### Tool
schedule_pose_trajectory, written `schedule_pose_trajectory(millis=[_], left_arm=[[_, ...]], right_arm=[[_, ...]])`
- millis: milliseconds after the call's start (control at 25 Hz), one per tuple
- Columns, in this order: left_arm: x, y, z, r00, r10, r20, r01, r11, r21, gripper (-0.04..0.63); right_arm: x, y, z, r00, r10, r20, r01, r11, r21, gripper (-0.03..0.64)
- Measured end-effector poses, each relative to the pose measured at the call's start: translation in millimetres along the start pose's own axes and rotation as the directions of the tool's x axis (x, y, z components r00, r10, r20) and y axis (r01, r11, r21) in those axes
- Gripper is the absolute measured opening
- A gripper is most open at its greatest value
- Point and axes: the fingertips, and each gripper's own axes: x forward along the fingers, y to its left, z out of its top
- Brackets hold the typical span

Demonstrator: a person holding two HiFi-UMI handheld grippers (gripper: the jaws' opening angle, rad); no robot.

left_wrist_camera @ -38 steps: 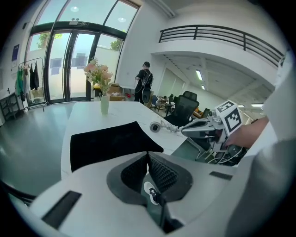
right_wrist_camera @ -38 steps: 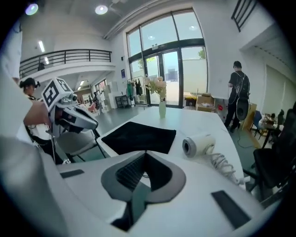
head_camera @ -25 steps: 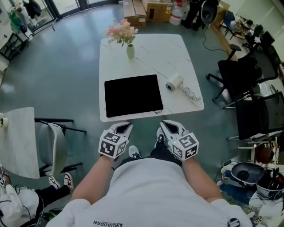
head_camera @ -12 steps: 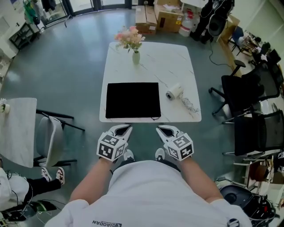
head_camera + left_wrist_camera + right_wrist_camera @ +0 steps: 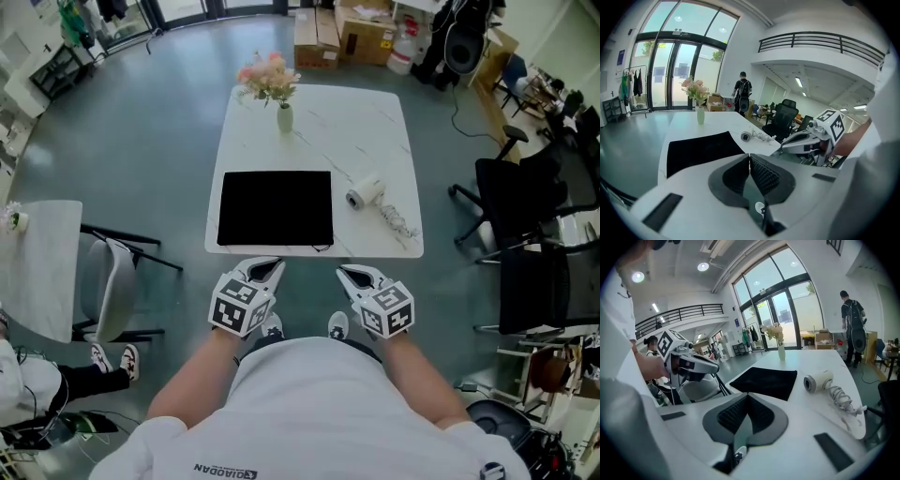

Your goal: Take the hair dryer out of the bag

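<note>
Lying 3 o'clock of flat black bag, white cylindrical hair dryer seems rigid, slick; take barrel. Left gripper, right gripper closed, empty.

The table has a smooth white top with faint grey veins like marble and a soft sheen. The bag on it looks like matt black cloth. The hair dryer is smooth white plastic, as are the shells of the left gripper and the right gripper, whose dark pads are finely ribbed and dull. The grey-green floor is polished and glossy.
</note>
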Motion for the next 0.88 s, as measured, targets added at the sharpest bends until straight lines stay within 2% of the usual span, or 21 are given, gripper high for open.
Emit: schedule_pose_trajectory(millis=[400, 880], left_arm=[[6.8, 1.0, 3.9, 0.999, 0.039, -0.006, -0.039, 0.999, -0.014, 0.018], [3.1, -2.5, 4.0, 1.0, 0.031, 0.0, -0.031, 1.0, -0.004, 0.018]], right_arm=[[-7.2, -10.4, -0.4, 1.0, -0.002, 0.014, 0.002, 1.0, -0.005, 0.015], [-1.4, -6.4, 3.4, 1.0, 0.002, 0.021, -0.002, 1.0, -0.017, 0.015]])
